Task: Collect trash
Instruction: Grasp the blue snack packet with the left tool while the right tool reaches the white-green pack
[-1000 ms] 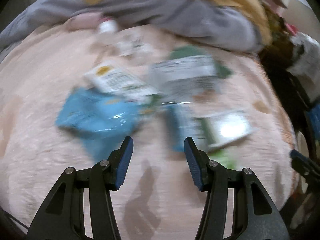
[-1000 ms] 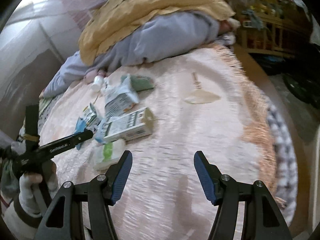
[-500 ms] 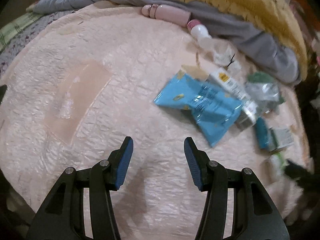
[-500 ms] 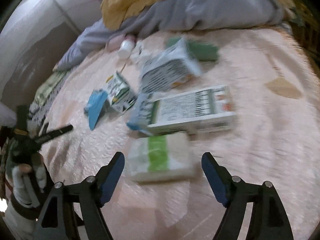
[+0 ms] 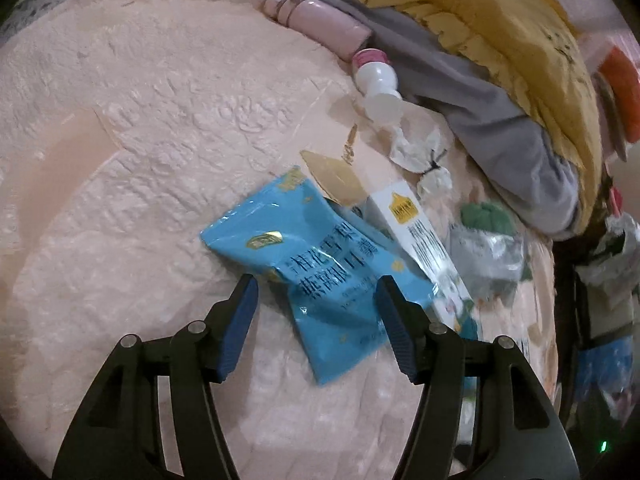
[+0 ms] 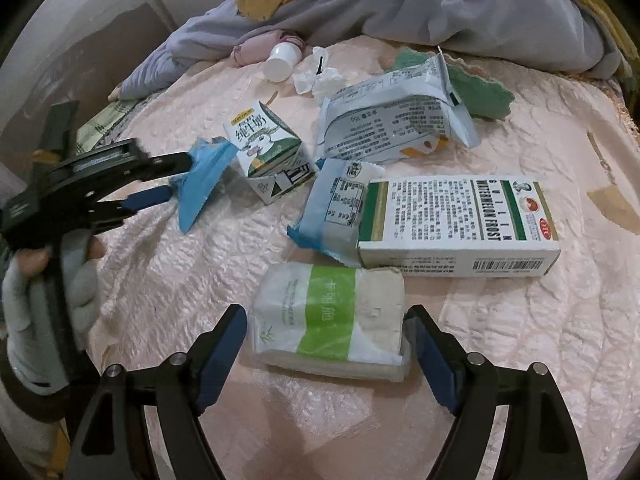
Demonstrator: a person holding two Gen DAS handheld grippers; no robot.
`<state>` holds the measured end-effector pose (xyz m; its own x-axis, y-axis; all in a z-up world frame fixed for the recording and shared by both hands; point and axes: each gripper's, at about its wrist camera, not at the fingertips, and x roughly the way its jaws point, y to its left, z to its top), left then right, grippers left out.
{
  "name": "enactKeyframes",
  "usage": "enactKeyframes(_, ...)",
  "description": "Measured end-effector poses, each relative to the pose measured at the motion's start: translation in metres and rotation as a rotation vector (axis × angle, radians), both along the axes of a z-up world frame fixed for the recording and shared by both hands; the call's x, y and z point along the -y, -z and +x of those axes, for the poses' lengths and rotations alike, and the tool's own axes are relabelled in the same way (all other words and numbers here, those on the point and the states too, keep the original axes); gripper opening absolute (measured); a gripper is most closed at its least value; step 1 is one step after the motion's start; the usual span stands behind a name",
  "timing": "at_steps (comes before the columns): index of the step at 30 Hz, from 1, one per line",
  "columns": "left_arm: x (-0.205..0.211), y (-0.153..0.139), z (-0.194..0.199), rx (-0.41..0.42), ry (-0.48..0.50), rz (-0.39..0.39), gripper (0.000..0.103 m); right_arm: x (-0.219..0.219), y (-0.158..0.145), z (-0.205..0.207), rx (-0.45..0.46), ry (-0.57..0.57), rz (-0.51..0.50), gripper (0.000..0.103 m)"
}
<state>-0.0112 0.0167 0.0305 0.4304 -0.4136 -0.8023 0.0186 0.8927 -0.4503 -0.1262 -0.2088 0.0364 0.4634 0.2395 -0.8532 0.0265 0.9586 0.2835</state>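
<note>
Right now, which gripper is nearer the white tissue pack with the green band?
Right. The right gripper straddles the white tissue pack with the green band, jaws opening, not yet gripping. The left gripper is farther off, at the blue plastic snack wrapper.

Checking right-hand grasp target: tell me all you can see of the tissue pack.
The tissue pack is a soft white plastic packet with a green band and pale printing, lying flat on the pink bedspread. It sits between the opening jaws of the right gripper, unpinched. Its far edge meets the white box.
</note>
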Motion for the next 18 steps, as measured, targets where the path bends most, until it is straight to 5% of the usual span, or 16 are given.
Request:
enactKeyframes(6,0.0,0.012,0.015,-0.018,-0.051,-0.036,0.06,-0.008,0.005,0.002,0.032,-0.002,-0.038,0.082)
enactKeyframes(7,0.001,0.012,0.015,-0.017,-0.038,-0.038,0.055,-0.009,0.004,0.001,0.04,-0.007,-0.045,0.078)
enactKeyframes(8,0.003,0.011,0.014,-0.01,-0.024,-0.035,0.033,-0.011,0.004,-0.001,0.048,-0.011,-0.053,0.072)
enactKeyframes(9,0.004,0.011,0.012,-0.012,-0.005,-0.022,0.021,-0.011,0.003,-0.002,0.053,-0.018,-0.064,0.064)
enactKeyframes(10,0.007,0.01,0.011,-0.022,0.016,-0.009,0.017,-0.012,0.001,-0.006,0.059,-0.023,-0.073,0.057)
enactKeyframes(11,0.007,0.008,0.007,-0.021,0.036,-0.018,0.017,-0.011,-0.001,-0.008,0.064,-0.027,-0.07,0.054)
enactKeyframes(12,0.007,0.006,0.003,-0.021,0.051,-0.024,0.017,-0.008,-0.003,-0.011,0.07,-0.027,-0.06,0.039)
enactKeyframes(18,0.009,-0.027,-0.033,0.032,0.159,-0.025,0.016,0.012,-0.025,-0.035,0.118,-0.011,-0.047,0.032)
